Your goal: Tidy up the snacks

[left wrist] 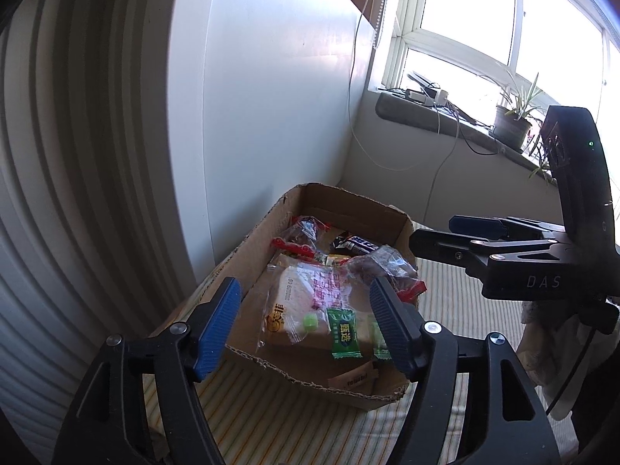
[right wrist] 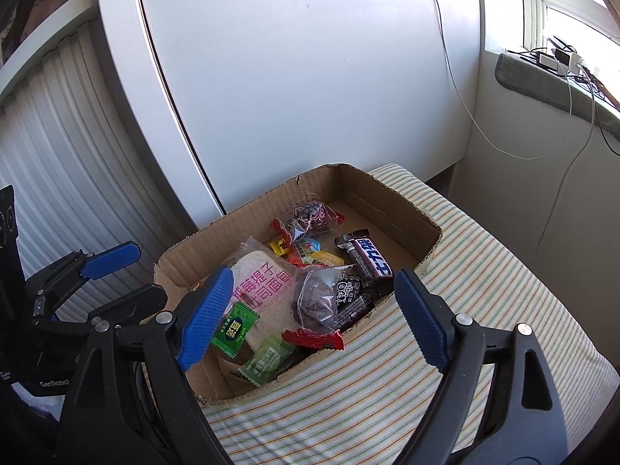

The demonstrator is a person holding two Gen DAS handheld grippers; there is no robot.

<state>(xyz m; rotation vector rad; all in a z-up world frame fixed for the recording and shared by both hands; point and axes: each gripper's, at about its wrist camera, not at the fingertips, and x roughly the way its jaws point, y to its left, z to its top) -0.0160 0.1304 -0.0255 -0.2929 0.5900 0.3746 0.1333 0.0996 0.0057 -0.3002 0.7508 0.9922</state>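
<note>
An open cardboard box [left wrist: 248,248] [right wrist: 391,201] sits on a striped cushion and holds several snacks. A wrapped toast bread pack [left wrist: 294,310] [right wrist: 263,283] lies in its middle, with green candy packets [left wrist: 343,333] [right wrist: 234,329], a dark chocolate bar [left wrist: 356,246] [right wrist: 368,259] and clear bags with red ends [left wrist: 300,232] [right wrist: 314,302]. My left gripper [left wrist: 306,325] is open and empty, hovering over the box's near end. My right gripper [right wrist: 310,317] is open and empty above the box's near side; it also shows in the left wrist view [left wrist: 438,240] at the right.
A white cabinet panel [right wrist: 290,77] stands right behind the box. The striped cushion [right wrist: 484,271] extends to the right. A window sill [left wrist: 426,116] with cables, a power adapter and a potted plant [left wrist: 513,124] is at the back right. Ribbed shutters [left wrist: 58,193] are at left.
</note>
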